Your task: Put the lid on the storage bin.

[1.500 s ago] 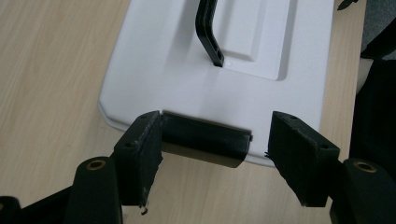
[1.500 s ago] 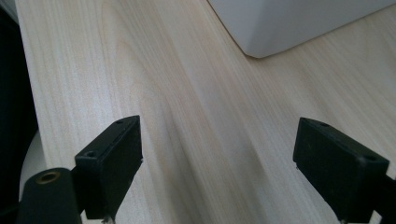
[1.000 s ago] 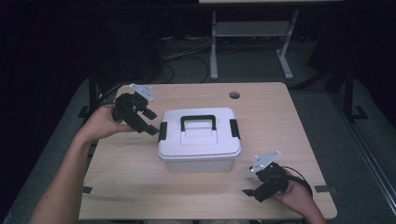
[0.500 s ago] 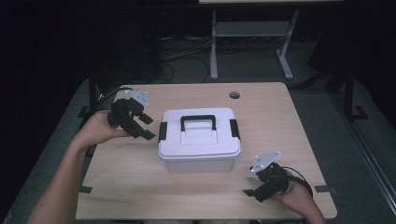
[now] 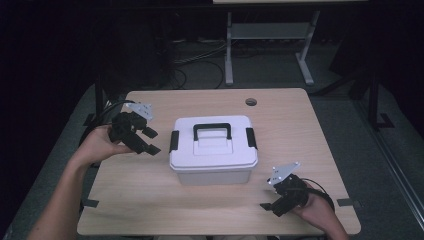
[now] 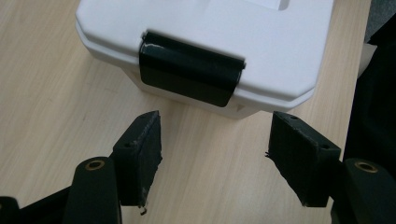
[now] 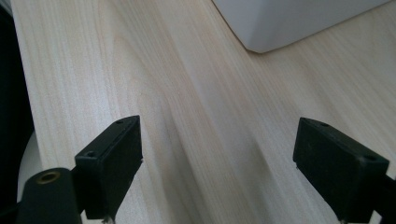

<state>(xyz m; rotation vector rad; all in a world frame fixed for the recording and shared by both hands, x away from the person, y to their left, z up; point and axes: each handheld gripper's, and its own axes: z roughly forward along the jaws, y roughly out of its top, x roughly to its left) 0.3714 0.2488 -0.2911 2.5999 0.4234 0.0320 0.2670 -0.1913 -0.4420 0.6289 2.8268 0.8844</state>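
The white box point(image 5: 213, 148) sits just right of the left gripper point(image 5: 148, 140), whose 2 jaws stand apart, seemingly facing its black side latch point(image 6: 191, 68) without touching.

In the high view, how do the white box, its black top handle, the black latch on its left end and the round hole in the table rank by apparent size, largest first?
1. White box, clearly largest.
2. Black top handle.
3. Black latch on the left end.
4. Round hole in the table, smallest; it also lies farther from the camera, so its true size is less sure.
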